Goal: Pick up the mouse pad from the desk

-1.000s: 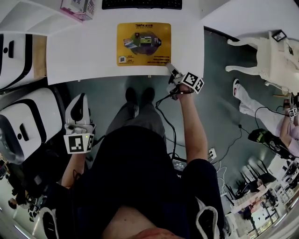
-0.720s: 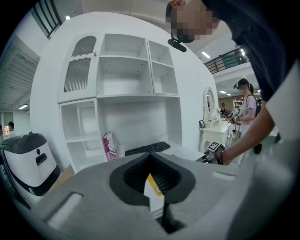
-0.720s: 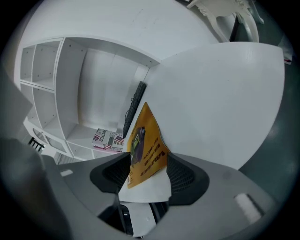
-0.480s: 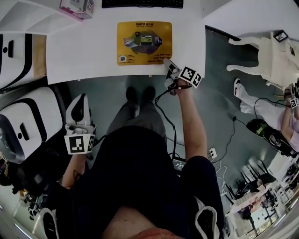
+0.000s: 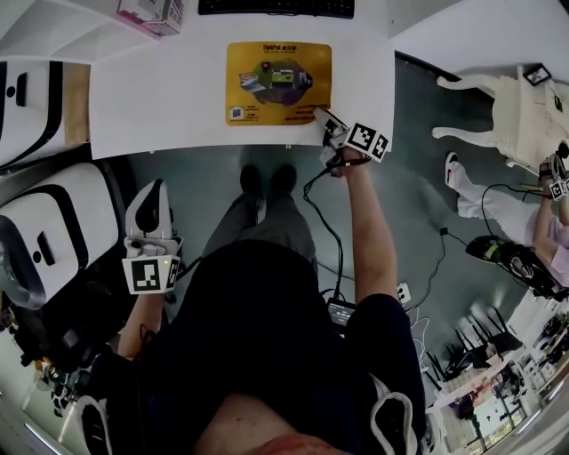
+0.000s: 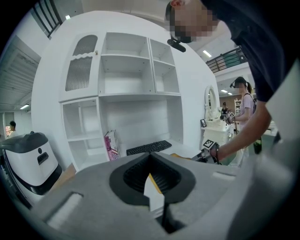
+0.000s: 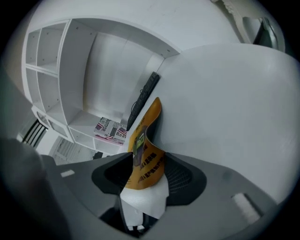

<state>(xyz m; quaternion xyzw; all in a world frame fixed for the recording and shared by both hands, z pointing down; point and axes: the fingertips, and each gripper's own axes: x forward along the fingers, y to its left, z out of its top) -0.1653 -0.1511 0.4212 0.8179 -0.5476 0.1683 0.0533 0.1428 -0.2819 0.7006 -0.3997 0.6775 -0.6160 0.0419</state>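
The yellow mouse pad [image 5: 277, 82] lies flat on the white desk [image 5: 160, 98], just in front of a black keyboard [image 5: 276, 7]. My right gripper [image 5: 322, 117] reaches over the desk's near edge to the pad's near right corner. In the right gripper view that corner of the mouse pad [image 7: 145, 154] curls up between the jaws of the right gripper [image 7: 143, 174]. The jaws have just been closing, and a gap still shows on each side of the pad. My left gripper [image 5: 149, 203] hangs low at the left, well away from the desk, open and empty.
A pink box [image 5: 151, 13] stands at the desk's far left, next to white shelves. White rounded machines [image 5: 36, 98] crowd the left side. A white chair [image 5: 507, 107] and another person [image 5: 542, 231] are off to the right. Cables trail over the floor.
My right gripper has slid from the desk's edge onto the pad's near right corner and rolled a little. The left gripper has stayed where it was.
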